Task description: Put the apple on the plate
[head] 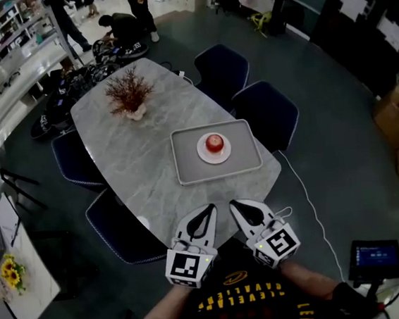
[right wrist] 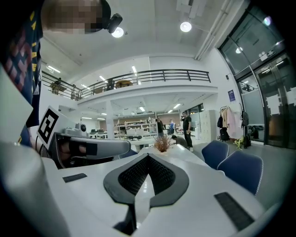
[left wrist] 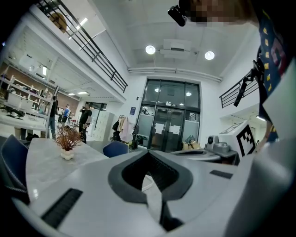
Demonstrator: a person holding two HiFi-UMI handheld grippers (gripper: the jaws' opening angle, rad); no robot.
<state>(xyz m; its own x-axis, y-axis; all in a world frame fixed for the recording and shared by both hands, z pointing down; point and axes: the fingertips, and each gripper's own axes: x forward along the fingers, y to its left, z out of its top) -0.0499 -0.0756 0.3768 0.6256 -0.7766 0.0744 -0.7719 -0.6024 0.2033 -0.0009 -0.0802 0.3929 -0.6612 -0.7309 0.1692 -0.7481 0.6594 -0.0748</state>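
A red apple (head: 214, 143) rests on a small white plate (head: 205, 154), which stands on a grey tray (head: 186, 165) on the marble table (head: 137, 169). Both grippers hover side by side over the table's near end, well short of the tray. My left gripper (head: 209, 209) is shut with nothing between its jaws, its tips meeting (left wrist: 149, 152). My right gripper (head: 235, 204) is likewise shut and holds nothing (right wrist: 148, 156). Neither gripper view shows the apple or the plate.
A vase of dried red twigs (head: 130, 95) stands at the table's far end. Dark blue chairs (head: 265, 113) line both long sides. People stand beyond the table's far end. A small device with a lit screen (head: 374, 257) sits on the floor at right.
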